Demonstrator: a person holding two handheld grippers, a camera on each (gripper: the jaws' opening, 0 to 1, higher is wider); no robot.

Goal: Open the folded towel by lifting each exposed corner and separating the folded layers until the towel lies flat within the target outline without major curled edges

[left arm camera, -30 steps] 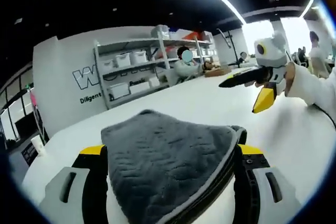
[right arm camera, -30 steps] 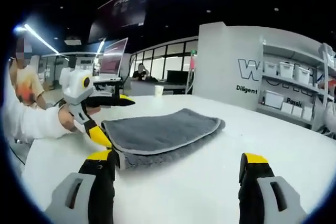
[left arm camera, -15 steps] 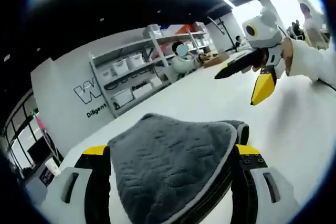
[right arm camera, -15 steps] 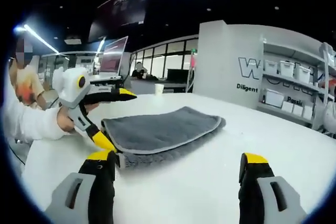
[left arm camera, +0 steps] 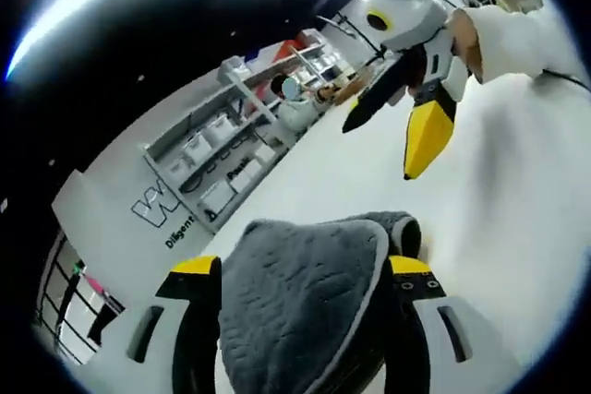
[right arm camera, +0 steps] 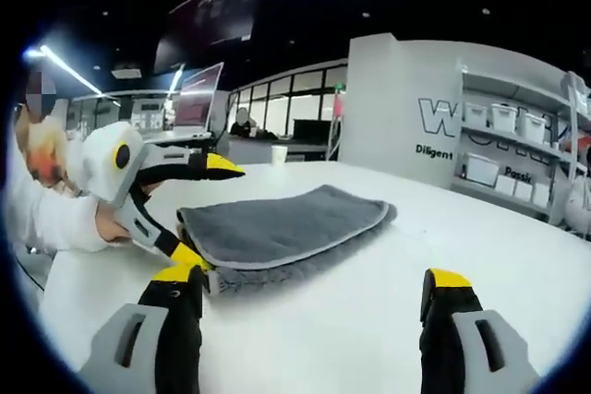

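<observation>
- In the left gripper view, the folded grey towel [left arm camera: 305, 306] is seen lying between the jaws of the left tool [left arm camera: 305, 269], its pale-bound edge running up along the right-hand jaw. The jaws stand spread on either side of the cloth, and no pinch on it can be made out here.
- Beyond it, the right tool [left arm camera: 392, 126] is held above the white counter [left arm camera: 517, 228] by a hand in a pale sleeve, its black and yellow jaws parted with nothing between them. Shelving [left arm camera: 222, 154] with white bins stands against the far wall.
- In the right gripper view, the towel [right arm camera: 286, 228] lies folded on the counter [right arm camera: 369, 320], well apart from the right tool's [right arm camera: 309, 288] released, empty jaws. The left tool [right arm camera: 199, 214] is seen at the towel's near-left corner, one jaw above the top layer and one low at the edge; whether cloth is actually caught cannot be told.
- No target outline can be made out on the counter.
- The towel is judged soft, thick and light, so it should drape and sag rather than hold shape. A hold is best taken at a bound corner of the top layer alone, since a deeper bite would likely gather both layers.
</observation>
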